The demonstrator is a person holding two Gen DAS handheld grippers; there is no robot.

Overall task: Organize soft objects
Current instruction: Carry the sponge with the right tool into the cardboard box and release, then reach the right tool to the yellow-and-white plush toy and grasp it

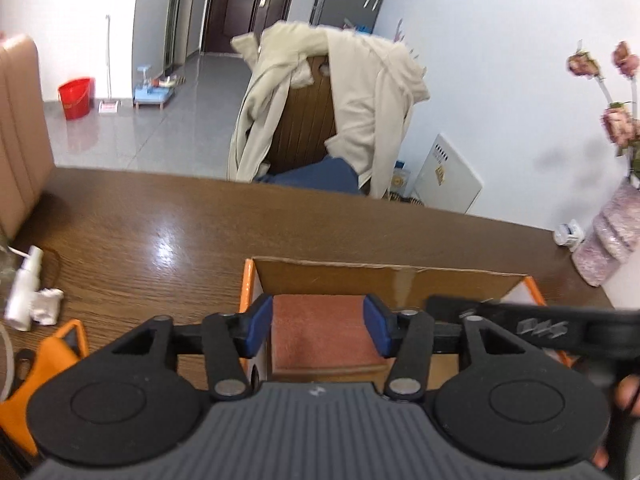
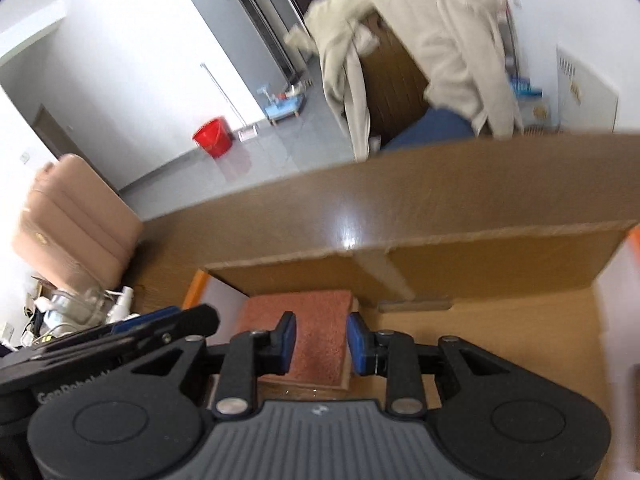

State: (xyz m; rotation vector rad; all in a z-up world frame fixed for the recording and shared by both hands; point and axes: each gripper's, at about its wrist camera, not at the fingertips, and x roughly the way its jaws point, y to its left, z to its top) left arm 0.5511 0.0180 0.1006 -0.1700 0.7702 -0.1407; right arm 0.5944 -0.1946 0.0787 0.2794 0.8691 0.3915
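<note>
A: Where is your folded cloth (image 1: 320, 332) now?

B: The reddish-brown folded cloth sits inside the cardboard box (image 1: 392, 276), at its left end, close against the orange-edged left wall. The box stands on the brown table (image 1: 160, 216).

A: And your left gripper (image 1: 318, 330)?

B: Your left gripper straddles the cloth. Its blue pads (image 1: 259, 326) stand at the cloth's two sides, parted about as wide as the cloth; whether they press on it cannot be told from here.

A: The right gripper (image 2: 318, 342)?

B: Your right gripper is over the same cloth with a narrower gap. There is a visible strip of cloth between its pads, and they seem to stand just clear of it, so it looks released rather than clenched.

A: What crowds you?

B: The two grippers are right beside each other; the right one's black body crosses the left wrist view just past the cloth. The box's far wall rises close ahead of both. On the table to your left lie a white spray bottle (image 1: 24, 292) with a crumpled tissue (image 1: 48, 306) touching it, and an orange item (image 1: 56, 356) nearer you. At the far right stand a pinkish vase (image 1: 612, 240) and a small white bottle (image 1: 568, 234). Beyond the table, a chair (image 1: 304, 120) is draped with a beige garment (image 1: 372, 104).
</note>
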